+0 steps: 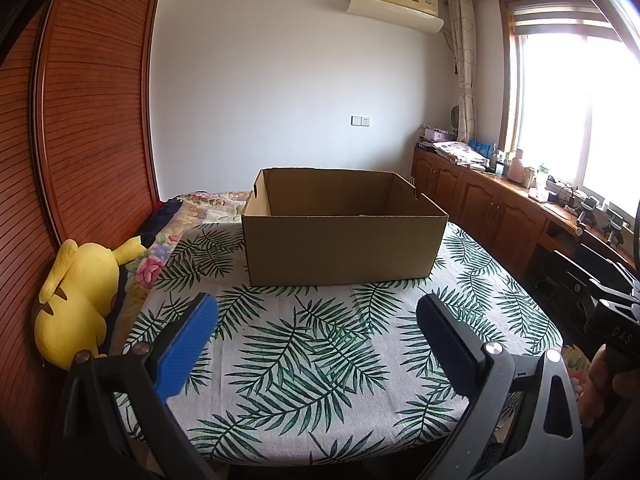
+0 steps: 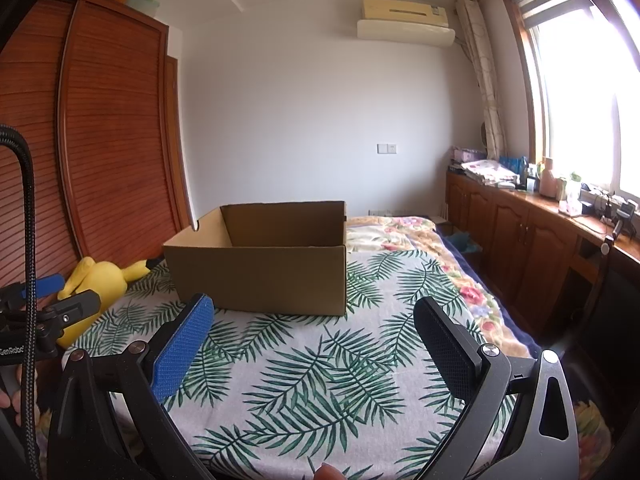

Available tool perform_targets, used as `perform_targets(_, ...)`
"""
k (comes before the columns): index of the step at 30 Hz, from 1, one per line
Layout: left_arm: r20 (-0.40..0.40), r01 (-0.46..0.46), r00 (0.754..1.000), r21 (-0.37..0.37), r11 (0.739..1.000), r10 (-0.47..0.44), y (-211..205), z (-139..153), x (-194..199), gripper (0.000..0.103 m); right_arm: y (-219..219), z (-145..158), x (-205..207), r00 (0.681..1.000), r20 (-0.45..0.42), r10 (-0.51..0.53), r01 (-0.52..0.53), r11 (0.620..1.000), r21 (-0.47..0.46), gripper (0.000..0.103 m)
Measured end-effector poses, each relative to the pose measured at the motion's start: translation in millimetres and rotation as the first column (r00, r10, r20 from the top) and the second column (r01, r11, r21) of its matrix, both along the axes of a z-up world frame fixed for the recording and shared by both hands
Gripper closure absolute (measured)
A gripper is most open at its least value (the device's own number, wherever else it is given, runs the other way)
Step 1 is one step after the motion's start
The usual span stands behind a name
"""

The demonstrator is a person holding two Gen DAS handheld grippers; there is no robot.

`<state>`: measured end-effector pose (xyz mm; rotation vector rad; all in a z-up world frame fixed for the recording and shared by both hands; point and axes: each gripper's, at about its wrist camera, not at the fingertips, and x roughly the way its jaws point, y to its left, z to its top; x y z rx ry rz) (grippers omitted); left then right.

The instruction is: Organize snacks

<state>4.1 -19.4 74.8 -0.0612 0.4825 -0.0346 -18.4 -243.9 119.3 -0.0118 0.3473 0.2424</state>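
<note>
Daylight floods in from the window, which is blown out to plain white in both views, with glare bleeding over its frame and the curtain beside it. The wall far from the window stays evenly lit but soft grey. The cardboard box shows a shaded near face and throws a faint shadow away from the window (barely visible on the patterned cloth). Fisheye bending bows the wardrobe opposite the window, and black vignetting fills the corners. Focus is fairly sharp throughout.
</note>
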Motion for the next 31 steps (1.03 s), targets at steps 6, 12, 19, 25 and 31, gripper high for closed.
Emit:
perform_targets(6,0.002,0.002,1.0,0.0,1.0,-0.002,-0.7,0.8,0.7,0.002,-0.2,0.3,0.8,1.0,-0.001,-0.002,0.002,1.0,0.002,0.001)
perform_targets(12,0.003,0.002,1.0,0.001,1.0,-0.002,-1.4,1.1,0.2,0.002,-0.3,0.7,1.4,1.0,-0.001,-0.004,0.004,1.0,0.001,0.001)
perform_targets(19,0.007,0.005,1.0,0.0,1.0,-0.005,-1.9,3.0,-0.6,0.002,-0.5,1.0,1.3,1.0,0.0,-0.003,0.003,1.0,0.001,0.001)
perform_targets(25,0.008,0.004,1.0,-0.002,1.0,-0.004,-1.6,3.3,-1.1,0.002,-0.1,0.9,1.9,1.0,-0.001,-0.003,0.003,1.0,0.0,0.001)
perform_targets(31,0.007,0.006,1.0,-0.004,1.0,-0.006,-2.4,3.8,-2.7,0.002,-0.4,0.9,1.8,1.0,-0.002,-0.002,0.002,1.0,0.002,0.001)
